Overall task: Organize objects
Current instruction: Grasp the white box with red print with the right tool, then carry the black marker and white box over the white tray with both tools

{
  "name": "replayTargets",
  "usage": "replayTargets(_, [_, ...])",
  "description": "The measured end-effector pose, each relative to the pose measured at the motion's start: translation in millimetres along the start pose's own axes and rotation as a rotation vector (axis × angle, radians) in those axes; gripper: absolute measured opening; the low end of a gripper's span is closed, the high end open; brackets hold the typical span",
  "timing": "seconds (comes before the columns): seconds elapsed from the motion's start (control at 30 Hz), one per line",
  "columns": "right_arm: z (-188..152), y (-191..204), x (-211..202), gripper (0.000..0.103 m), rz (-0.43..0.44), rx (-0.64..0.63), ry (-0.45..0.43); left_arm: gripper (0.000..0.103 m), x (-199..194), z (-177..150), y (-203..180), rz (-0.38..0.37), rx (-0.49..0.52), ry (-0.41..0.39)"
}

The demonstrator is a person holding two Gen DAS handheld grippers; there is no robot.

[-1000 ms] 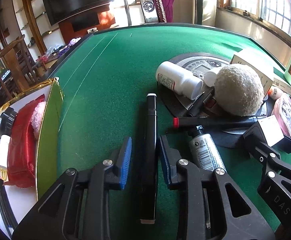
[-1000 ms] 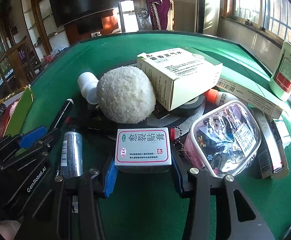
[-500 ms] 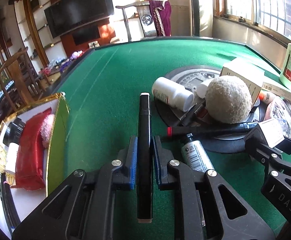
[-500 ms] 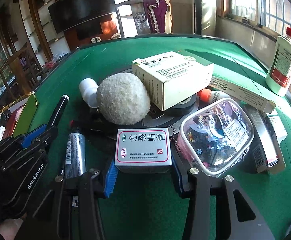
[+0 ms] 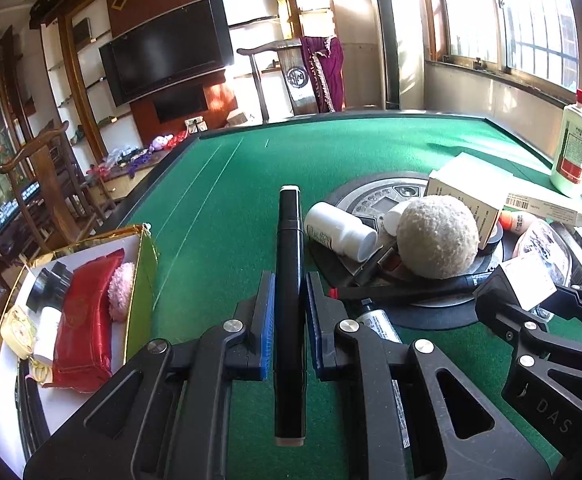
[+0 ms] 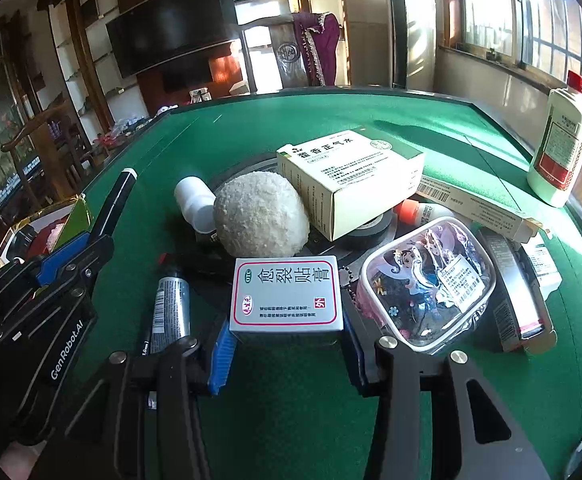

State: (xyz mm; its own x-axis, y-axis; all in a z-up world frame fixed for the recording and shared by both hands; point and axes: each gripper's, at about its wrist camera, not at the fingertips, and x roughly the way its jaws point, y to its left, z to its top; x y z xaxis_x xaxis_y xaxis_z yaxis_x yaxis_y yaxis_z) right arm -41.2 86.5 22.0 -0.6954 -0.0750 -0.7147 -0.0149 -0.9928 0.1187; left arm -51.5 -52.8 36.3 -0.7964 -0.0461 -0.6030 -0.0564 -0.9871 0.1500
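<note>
since a second ago the left gripper (image 5: 287, 312) has shut its jaws on the black marker (image 5: 289, 280), which lay loose between them before. left of those jaws, the gold-edged box (image 5: 141, 280) holds a red pouch (image 5: 85, 312), a pink puff, a dark cap and a small white bottle. ahead and right of them sits the clear plastic tub (image 6: 427, 280), with cartoon-printed items inside. the marker runs lengthwise between the pads, pointing straight ahead, its pale end toward the camera. the right gripper (image 6: 287, 344) has its jaws clamped on the small white carton (image 6: 287, 296), marked "otc" with red-bordered chinese print. "genrobot.ai" reads on the left gripper's body.
</note>
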Motion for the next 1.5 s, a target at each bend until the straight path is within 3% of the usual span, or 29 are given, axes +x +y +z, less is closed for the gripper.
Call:
replayTargets(0.53, [5, 4, -21, 0.046, -0.001, -0.027, -0.074, 0.014, -27, 0, 1, 0.031, -0.002, -0.101])
replayTargets(0.87, [1, 18, -34, 0.046, 0.014, -0.063, -0.113, 0.014, -38, -14, 22, 0.078, -0.07, -0.096])
replayTargets(1.23, [-3, 37, -35, 0.046, 0.029, -0.125, -0.134, 0.014, -72, -30, 50, 0.074, -0.164, -0.128])
replayTargets(1.5, [-9, 74, -45, 0.046, 0.077, -0.177, -0.152, 0.014, -94, -36, 75, 0.073, -0.214, -0.158])
